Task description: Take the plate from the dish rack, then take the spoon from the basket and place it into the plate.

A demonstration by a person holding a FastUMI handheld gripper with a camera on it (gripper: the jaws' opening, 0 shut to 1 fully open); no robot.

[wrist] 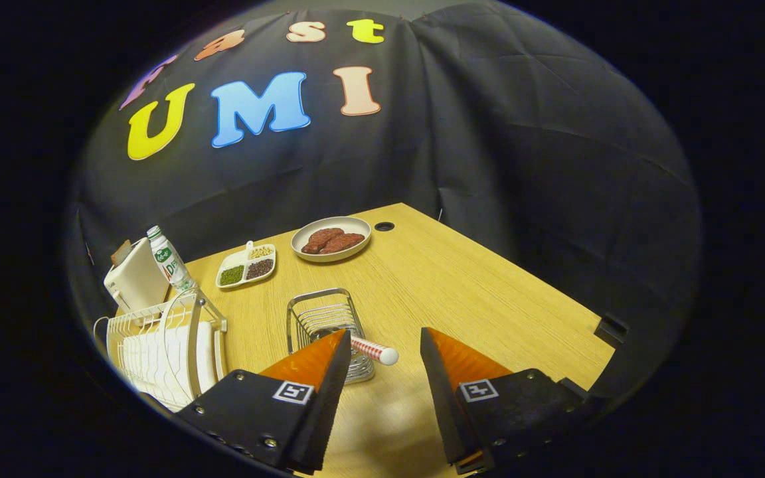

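My gripper (382, 352) hangs open above the wooden table (462, 285), nothing between its fingers. Just ahead of the left finger (319, 362) stands a wire basket (326, 318). From it a spoon handle (374, 350) with red and white stripes and a white end pokes out into the gap between the fingers. The spoon's bowl is hidden behind the left finger. Left of the basket is a white dish rack (163, 345) with a white plate (183, 332) standing upright on edge in it.
Beyond the basket lie a divided white tray of beans (246, 265) and a round plate with brown meat pieces (331, 239). A white toaster (135, 277) and a bottle (169, 259) stand behind the rack. The table's right edge has a dark clamp (611, 327).
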